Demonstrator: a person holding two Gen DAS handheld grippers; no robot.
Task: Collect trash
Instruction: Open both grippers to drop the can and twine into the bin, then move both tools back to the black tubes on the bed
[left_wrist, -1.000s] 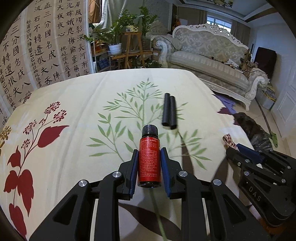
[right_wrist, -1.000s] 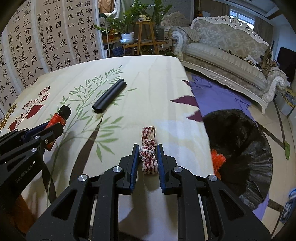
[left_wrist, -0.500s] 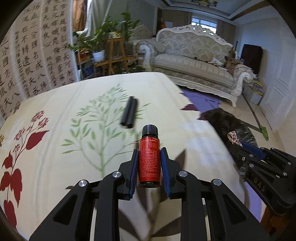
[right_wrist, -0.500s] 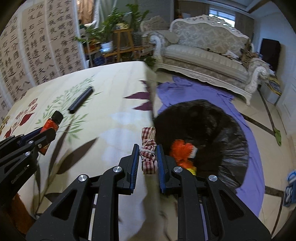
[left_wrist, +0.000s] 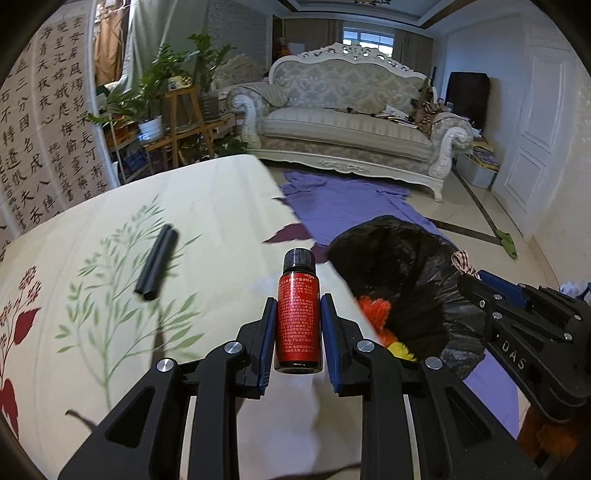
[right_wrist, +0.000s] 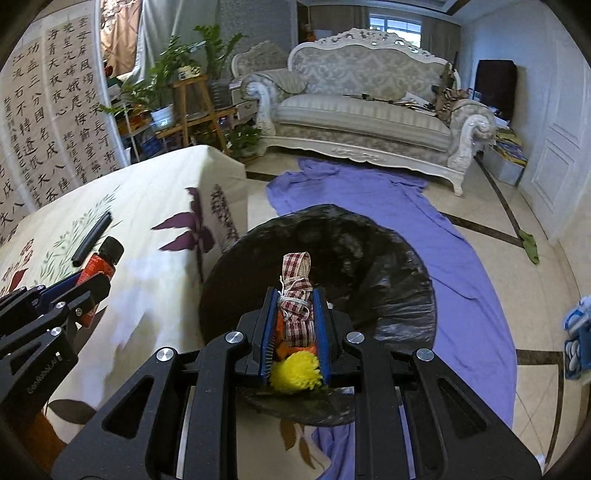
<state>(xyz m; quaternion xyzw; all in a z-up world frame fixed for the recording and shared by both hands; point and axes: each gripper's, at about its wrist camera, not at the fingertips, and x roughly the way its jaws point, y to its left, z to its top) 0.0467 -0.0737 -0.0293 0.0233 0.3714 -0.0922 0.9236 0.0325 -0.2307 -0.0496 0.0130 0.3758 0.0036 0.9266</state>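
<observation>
My left gripper (left_wrist: 298, 314) is shut on a small red bottle (left_wrist: 297, 325) with a black cap, held upright over the table's right edge. The right gripper (right_wrist: 294, 314) is shut on a red-checked cloth bundle (right_wrist: 295, 295) tied with white string, and it hangs over the open black trash bag (right_wrist: 388, 266) on the floor. Inside the bag lie an orange pompom (left_wrist: 375, 310) and a yellow pompom (right_wrist: 295, 371). In the left wrist view the right gripper (left_wrist: 476, 275) shows at the right, above the bag (left_wrist: 406, 258). A black rolled tube (left_wrist: 157, 262) lies on the tablecloth.
The table wears a cream cloth (left_wrist: 207, 206) with leaf and flower prints. A purple sheet (right_wrist: 461, 266) lies on the tiled floor under the bag. Behind stand an ornate sofa (left_wrist: 351, 125), potted plants on wooden stands (left_wrist: 173, 110) and a calligraphy screen (left_wrist: 48, 122).
Both grippers have swung to the right, off the table's middle toward the trash bag, each keeping its hold. The bundle now hangs over the bag's mouth; the bottle is at the table edge.
</observation>
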